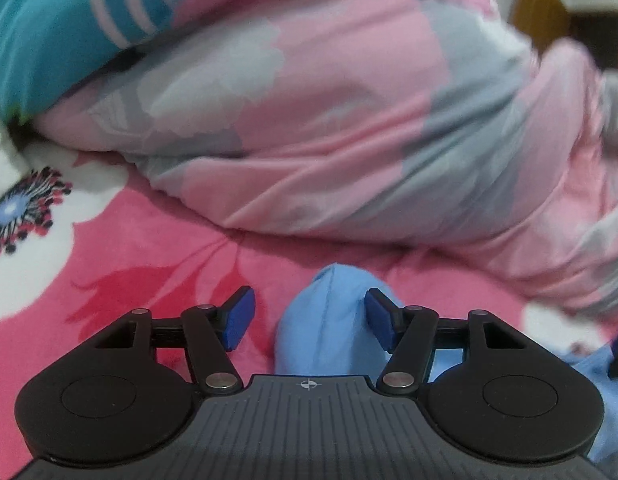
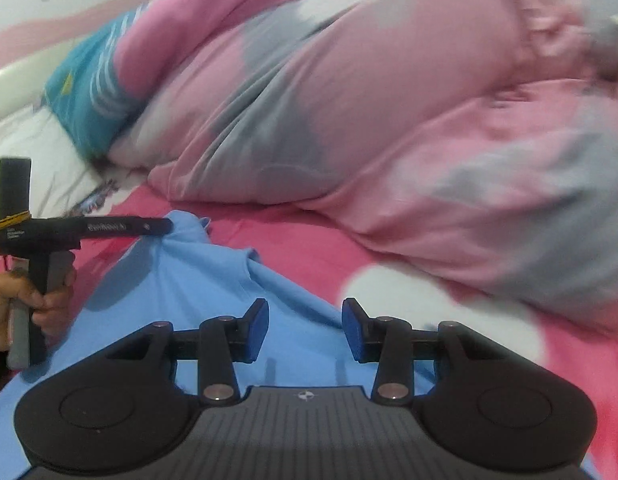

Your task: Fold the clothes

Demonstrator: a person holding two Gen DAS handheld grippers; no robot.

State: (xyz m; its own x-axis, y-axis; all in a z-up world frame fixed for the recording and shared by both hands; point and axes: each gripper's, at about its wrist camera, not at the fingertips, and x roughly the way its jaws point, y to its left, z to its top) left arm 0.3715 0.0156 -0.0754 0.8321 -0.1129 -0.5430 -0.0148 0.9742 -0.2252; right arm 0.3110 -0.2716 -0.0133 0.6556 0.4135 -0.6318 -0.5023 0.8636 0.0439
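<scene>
Blue garment [image 1: 325, 320] between spread left gripper [image 1: 307, 316] pads

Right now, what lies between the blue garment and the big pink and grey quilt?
In the right wrist view, only a bare strip of the pink flowered bedsheet separates the blue garment from the quilt.

The shirt [image 2: 177, 280] lies spread on the blanket [image 1: 157, 264], with the quilt [image 2: 349, 112] heaped behind it and a pillow [image 2: 85, 92] at the quilt's left end. The left gripper [image 1: 309, 316] sits over the shirt's bunched left part, the right gripper [image 2: 305, 328] above its middle
</scene>
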